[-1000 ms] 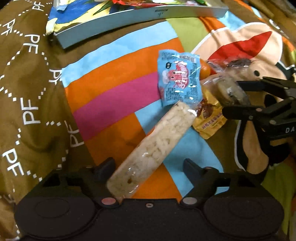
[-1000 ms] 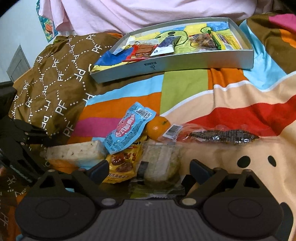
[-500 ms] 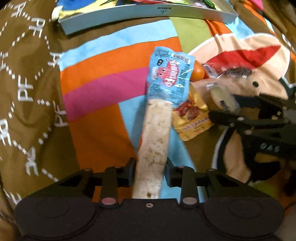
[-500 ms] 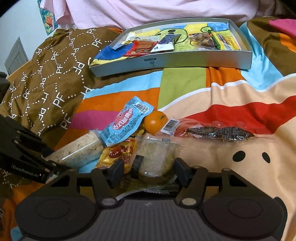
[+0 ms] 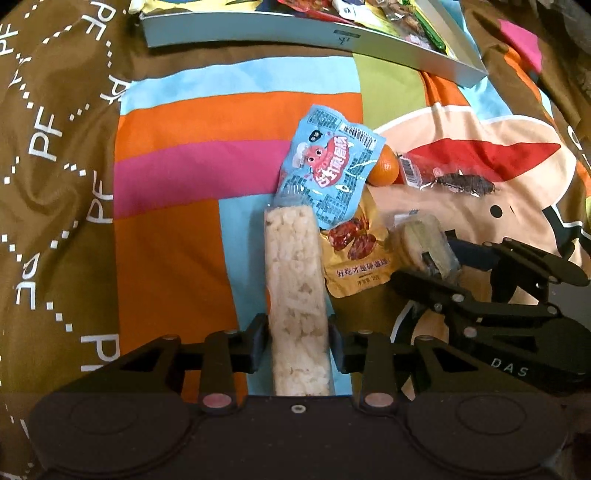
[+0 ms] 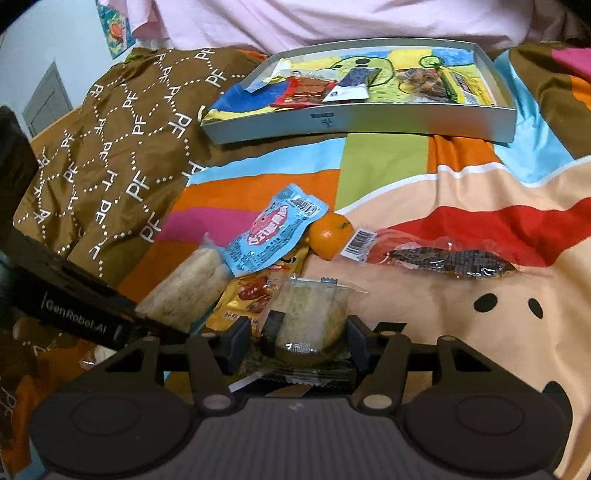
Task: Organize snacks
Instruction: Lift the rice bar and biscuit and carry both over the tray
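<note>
1. Left wrist view: your left gripper (image 5: 297, 341) has the long puffed-rice bar (image 5: 295, 295) between its fingers, pads against the wrapper on both sides, and the jaws are easing open a little.
2. The bar lies lengthwise on the bedspread (image 5: 166, 258) — a quilt of orange, pink, blue and green blocks with a brown "PF" patterned cover (image 5: 48, 184) bunched at the left.
3. The bar's far end tucks under the blue snack packet (image 5: 328, 166); beside it sit the yellow packet (image 5: 356, 258) and the tangerine (image 5: 386, 170).
4. At the right of this view your right gripper (image 5: 436, 266) clamps the round cake in clear wrap (image 5: 421, 240).
5. Along the top edge runs the grey tray (image 5: 295, 33), snacks already inside.
6. Right wrist view: your right gripper (image 6: 299, 341) is closed on the round cake (image 6: 310, 317), one pad on each side.
7. Ahead on the bedspread (image 6: 480, 177) lie the blue packet (image 6: 273, 232), the tangerine (image 6: 330, 236) and a dark dried snack in clear wrap (image 6: 443, 258), all near one another.
8. The tray (image 6: 369, 122) rests well beyond them, holding several packets; behind it is pink fabric (image 6: 332, 22), and at the far left a pale wall (image 6: 55, 48) with a small picture (image 6: 114, 33).
</note>
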